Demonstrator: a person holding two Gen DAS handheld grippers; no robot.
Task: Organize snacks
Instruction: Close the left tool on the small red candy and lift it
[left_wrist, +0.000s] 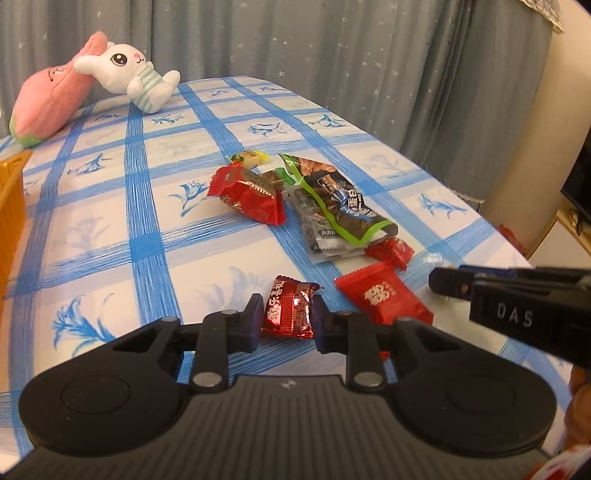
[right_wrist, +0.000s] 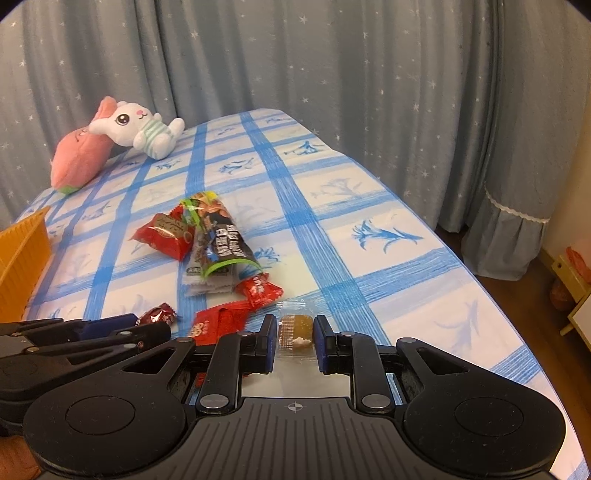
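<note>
Snacks lie scattered on a blue-checked tablecloth (left_wrist: 147, 229). My left gripper (left_wrist: 287, 319) has its fingers on both sides of a shiny red candy (left_wrist: 290, 308), closed on it at the table surface. My right gripper (right_wrist: 295, 341) straddles a clear packet with a brown snack (right_wrist: 295, 328), its pads touching the packet's edges. A flat red packet (left_wrist: 384, 295) lies between the two grippers. A larger red packet (left_wrist: 251, 195), a dark green-trimmed bag (left_wrist: 332, 199), a small red candy (left_wrist: 391, 251) and a yellow candy (left_wrist: 251, 157) lie farther back.
An orange basket (left_wrist: 11, 206) stands at the left edge, also in the right wrist view (right_wrist: 22, 258). A white plush bunny (left_wrist: 129, 74) and a pink plush (left_wrist: 51, 103) lie at the far left. The table's right edge drops off beside a curtain (right_wrist: 406, 92).
</note>
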